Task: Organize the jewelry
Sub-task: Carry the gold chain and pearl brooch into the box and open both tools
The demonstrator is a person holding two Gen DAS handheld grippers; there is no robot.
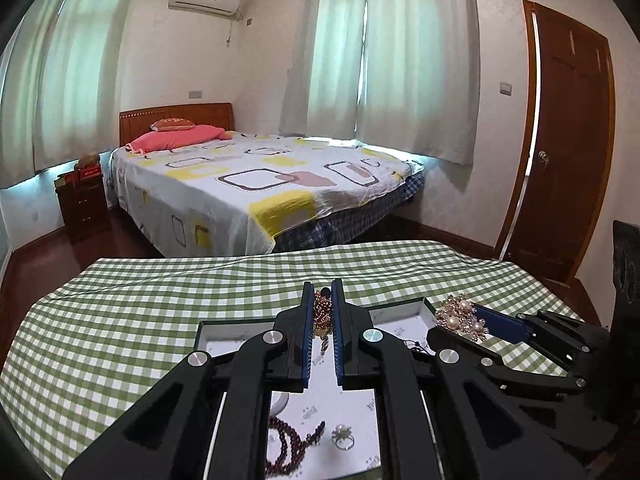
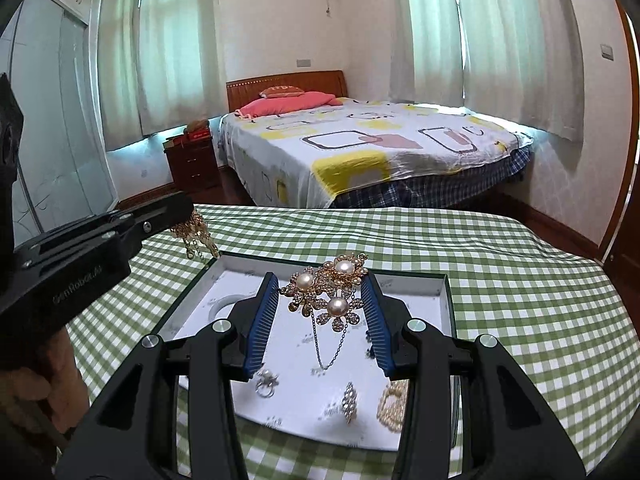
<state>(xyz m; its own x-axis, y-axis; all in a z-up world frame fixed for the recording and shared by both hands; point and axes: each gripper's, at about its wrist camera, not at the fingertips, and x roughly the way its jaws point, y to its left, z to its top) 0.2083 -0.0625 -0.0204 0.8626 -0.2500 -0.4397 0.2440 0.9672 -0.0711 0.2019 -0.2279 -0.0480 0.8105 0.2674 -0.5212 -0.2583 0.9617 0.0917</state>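
Observation:
A shallow white-lined box point(image 2: 444, 304) lies on the green checked tablecloth point(image 2: 520, 280). My left gripper point(image 1: 323, 300) is shut on a bunched gold chain necklace point(image 1: 322, 312) and holds it above the box; the necklace also shows in the right wrist view point(image 2: 194, 236). My right gripper point(image 2: 320, 296) is shut on a gold pearl-and-rhinestone flower brooch point(image 2: 332, 292) with hanging chains, lifted over the box; the brooch shows in the left wrist view point(image 1: 460, 316) too. In the box lie a pearl ring point(image 2: 266, 380), a rhinestone piece point(image 2: 350, 400), a pearl bracelet point(image 2: 394, 404) and dark red beads point(image 1: 288, 448).
The table's far edge point(image 1: 280, 258) faces a bed point(image 1: 260, 184) with a patterned sheet. A brown door point(image 1: 568, 148) stands at the right. A nightstand point(image 1: 82, 204) sits by the bed. Curtains cover the windows.

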